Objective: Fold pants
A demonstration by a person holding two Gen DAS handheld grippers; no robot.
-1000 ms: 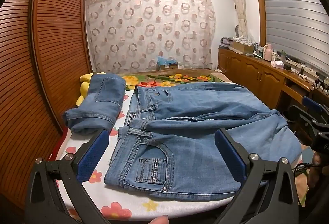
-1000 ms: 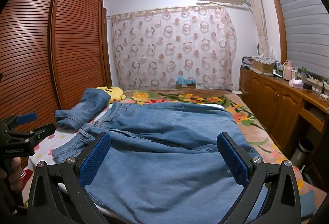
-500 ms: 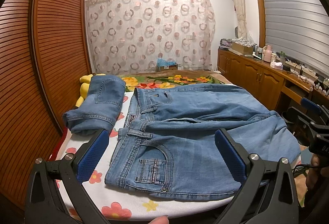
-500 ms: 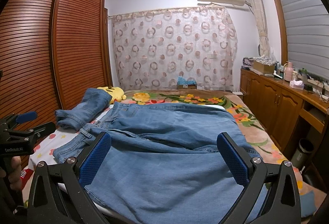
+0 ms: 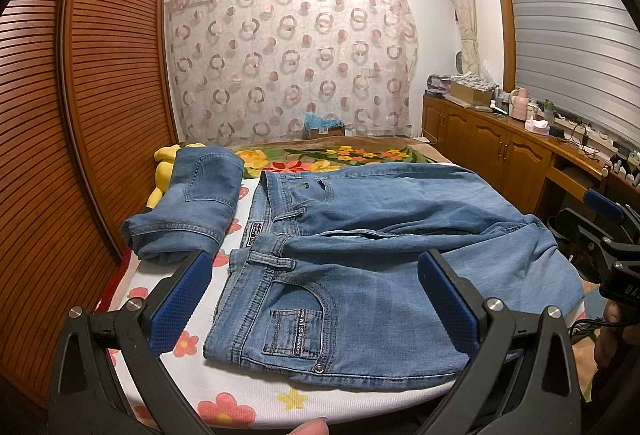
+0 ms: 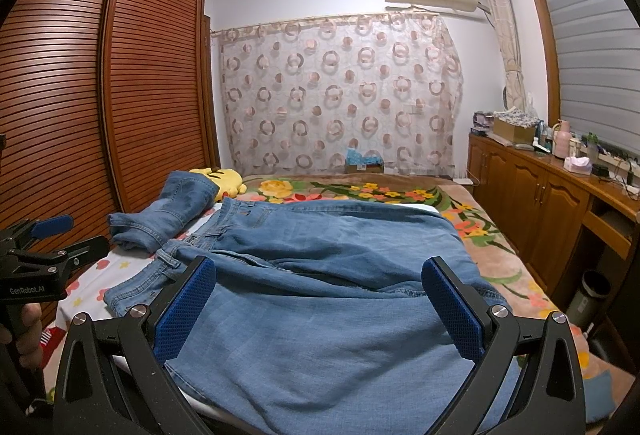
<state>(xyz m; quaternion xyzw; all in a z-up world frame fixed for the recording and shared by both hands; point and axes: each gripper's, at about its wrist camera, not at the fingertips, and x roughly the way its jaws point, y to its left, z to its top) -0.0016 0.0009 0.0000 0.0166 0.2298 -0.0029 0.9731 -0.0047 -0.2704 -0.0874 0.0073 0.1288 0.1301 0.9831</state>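
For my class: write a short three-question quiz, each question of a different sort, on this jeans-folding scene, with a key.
1. True or false: the left gripper is shut on the waistband of the spread jeans.
2. Multiple choice: the folded jeans lie
A. on top of the spread jeans
B. beside the waist end of the spread jeans, near the wooden wardrobe
C. on the wooden sideboard
3. Fill in: the right gripper hangs over the ___ end of the spread jeans.

Key
1. False: both jaws stand wide apart and hold nothing.
2. B
3. Leg
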